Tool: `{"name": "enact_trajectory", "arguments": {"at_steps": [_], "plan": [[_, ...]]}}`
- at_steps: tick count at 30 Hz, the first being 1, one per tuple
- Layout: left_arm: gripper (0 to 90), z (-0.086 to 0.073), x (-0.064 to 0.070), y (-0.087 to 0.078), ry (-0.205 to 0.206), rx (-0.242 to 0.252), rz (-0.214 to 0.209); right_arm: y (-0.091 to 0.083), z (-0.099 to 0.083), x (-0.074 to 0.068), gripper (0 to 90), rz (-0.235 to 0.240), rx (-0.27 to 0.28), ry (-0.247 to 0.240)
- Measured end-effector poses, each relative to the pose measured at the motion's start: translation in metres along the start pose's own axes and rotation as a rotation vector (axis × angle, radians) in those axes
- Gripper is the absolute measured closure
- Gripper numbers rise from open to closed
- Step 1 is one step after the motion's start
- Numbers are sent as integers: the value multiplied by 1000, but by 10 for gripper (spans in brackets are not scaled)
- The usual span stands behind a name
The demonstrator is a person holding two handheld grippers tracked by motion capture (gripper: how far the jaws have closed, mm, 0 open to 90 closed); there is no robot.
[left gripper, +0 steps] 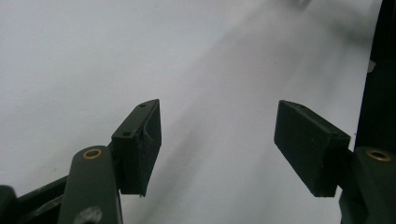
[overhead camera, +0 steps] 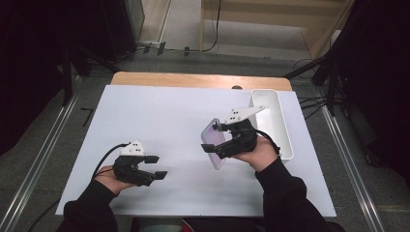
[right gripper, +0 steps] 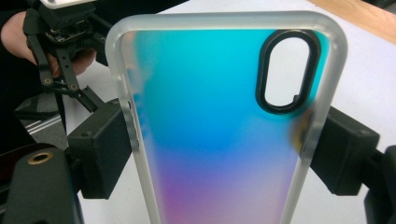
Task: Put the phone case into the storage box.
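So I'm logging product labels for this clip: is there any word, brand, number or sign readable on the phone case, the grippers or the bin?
None: no readable text in these pictures.
Phone case, clamped by the right gripper: blue-to-pink gradient, no logo or lettering.
White bin: plain.
Left gripper, open: no markings on its pads.
White table cover: blank.

The white sheet-covered counter (overhead camera: 159, 116) lies bare across its left and middle. A long white plastic tray (overhead camera: 283, 121) stands along the right edge, probably empty, its inside partly hidden.
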State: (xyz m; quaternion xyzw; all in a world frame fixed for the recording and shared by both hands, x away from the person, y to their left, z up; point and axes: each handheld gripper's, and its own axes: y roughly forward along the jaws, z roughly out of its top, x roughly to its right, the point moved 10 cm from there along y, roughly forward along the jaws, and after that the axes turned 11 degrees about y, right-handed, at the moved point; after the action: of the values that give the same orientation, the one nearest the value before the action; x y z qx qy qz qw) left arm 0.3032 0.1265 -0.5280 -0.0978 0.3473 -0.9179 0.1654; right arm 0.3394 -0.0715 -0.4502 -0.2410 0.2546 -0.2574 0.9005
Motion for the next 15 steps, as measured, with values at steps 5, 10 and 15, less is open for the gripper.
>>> {"name": "enact_trajectory", "arguments": {"at_steps": [5,10,15], "plan": [[314,0,-2,-1,-10,2,5,-6,3,3,151,-18,4,10],[314,0,-3,-1,-13,5,6,-13,8,7,151,-52,22,31],[314,2,-2,-1,-19,16,1,-21,12,12,151,-94,42,46]]}}
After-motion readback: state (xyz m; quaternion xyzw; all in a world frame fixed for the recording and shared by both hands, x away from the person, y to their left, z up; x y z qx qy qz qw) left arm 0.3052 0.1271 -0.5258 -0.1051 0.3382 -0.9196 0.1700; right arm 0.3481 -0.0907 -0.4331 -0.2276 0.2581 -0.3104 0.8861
